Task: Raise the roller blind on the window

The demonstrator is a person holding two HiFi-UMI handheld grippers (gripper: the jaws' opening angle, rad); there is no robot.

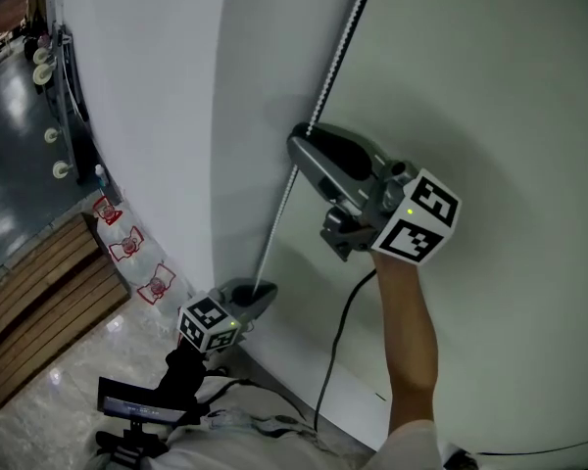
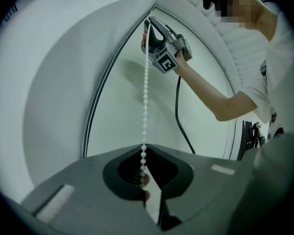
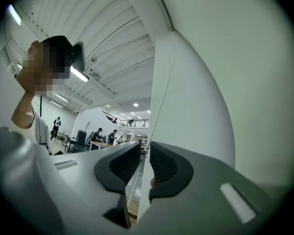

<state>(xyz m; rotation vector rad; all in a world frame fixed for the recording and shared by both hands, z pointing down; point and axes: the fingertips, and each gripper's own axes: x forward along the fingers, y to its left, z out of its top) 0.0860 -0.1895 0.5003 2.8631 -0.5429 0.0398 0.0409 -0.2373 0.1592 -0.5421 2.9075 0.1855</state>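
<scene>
The white roller blind (image 1: 147, 116) hangs at the left, beside a pale wall (image 1: 510, 86). Its bead chain (image 1: 282, 209) runs down from the top of the head view, through both grippers. My right gripper (image 1: 302, 137) is the upper one. In the right gripper view its jaws (image 3: 144, 148) stand a narrow gap apart, open, with the chain (image 3: 159, 89) running between them. My left gripper (image 1: 265, 290) is lower, near the floor, shut on the chain (image 2: 146, 92). In the left gripper view the chain rises taut from the left gripper (image 2: 143, 153) to the right gripper (image 2: 148, 31).
A black cable (image 1: 338, 331) hangs from the right gripper along the wall. A dark beaded strand (image 2: 99, 97) follows the blind's edge. Behind the glass, a slatted wooden bench (image 1: 39, 292) and water bottles (image 1: 127, 245) stand at the lower left. A black device (image 1: 137, 404) sits low in the head view.
</scene>
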